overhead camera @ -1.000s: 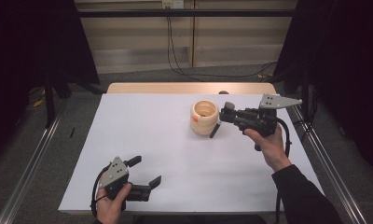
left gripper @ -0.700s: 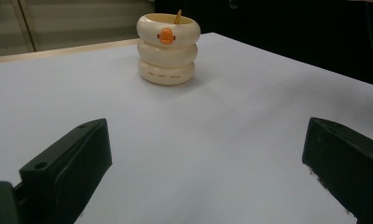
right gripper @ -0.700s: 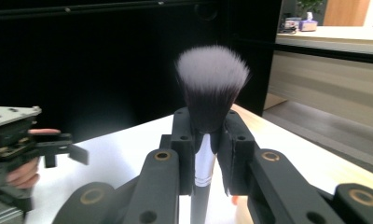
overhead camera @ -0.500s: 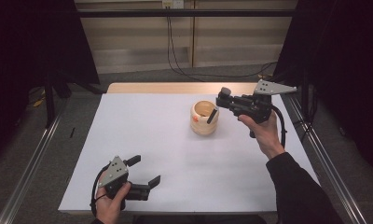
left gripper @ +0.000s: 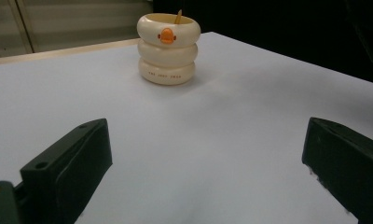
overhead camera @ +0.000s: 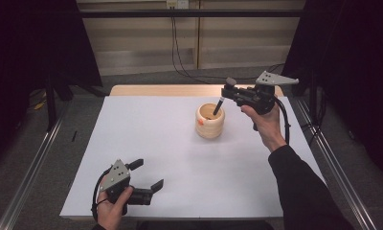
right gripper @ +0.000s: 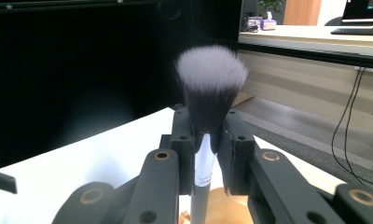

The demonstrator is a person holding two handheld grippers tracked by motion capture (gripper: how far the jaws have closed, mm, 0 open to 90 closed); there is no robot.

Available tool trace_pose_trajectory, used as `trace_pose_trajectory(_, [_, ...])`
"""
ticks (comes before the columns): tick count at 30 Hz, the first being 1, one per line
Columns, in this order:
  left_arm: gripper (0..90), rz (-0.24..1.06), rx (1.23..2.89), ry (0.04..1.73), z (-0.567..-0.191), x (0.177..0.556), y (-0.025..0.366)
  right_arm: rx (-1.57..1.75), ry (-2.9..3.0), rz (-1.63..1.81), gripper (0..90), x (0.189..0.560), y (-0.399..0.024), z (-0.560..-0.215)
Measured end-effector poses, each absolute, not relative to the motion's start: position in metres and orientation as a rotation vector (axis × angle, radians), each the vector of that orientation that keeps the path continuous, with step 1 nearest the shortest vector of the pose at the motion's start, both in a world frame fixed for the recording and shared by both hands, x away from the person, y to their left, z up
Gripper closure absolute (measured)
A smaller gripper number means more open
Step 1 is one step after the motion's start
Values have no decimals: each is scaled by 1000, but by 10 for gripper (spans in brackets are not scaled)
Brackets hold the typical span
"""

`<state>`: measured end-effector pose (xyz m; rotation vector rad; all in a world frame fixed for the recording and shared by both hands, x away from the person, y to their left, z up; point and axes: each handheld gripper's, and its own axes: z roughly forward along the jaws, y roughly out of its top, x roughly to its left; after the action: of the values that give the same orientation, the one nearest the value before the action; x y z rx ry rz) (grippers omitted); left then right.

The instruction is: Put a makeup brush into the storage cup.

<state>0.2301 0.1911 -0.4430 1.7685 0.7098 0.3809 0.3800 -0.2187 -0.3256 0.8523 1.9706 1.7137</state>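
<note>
the right gripper (overhead camera: 226, 94) was clamped tight on a makeup brush (right gripper: 211, 98), its grey-white bristles fluffed above dark roots, white ferrule and dark handle angling down into the cream ringed cup (overhead camera: 210, 120). the left gripper (overhead camera: 146, 175) sat wide open, holding nothing.

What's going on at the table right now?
The right claw is shut on a makeup brush, bristles up, with the handle's lower end dipping into the cream duck-faced cup on the white table. A thin stick leans inside the cup. The left claw rests open near the table's front edge, holding nothing, pointed toward the cup.
</note>
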Motion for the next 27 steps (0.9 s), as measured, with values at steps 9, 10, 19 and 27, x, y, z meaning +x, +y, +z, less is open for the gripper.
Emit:
trace_pose_trajectory(9, [12, 378, 1760, 719, -444, 232, 193, 900, 1958, 1671, 777, 395, -213, -334])
trace_pose_trajectory(10, [12, 378, 1758, 720, -444, 232, 193, 901, 1962, 1665, 777, 396, -213, -335])
trace_pose_trajectory(19, [12, 377, 1761, 721, -444, 232, 194, 918, 1964, 1652, 777, 401, -209, -346])
trace_pose_trajectory(27, [12, 377, 1764, 719, -444, 232, 195, 934, 1991, 1612, 777, 406, -203, -357])
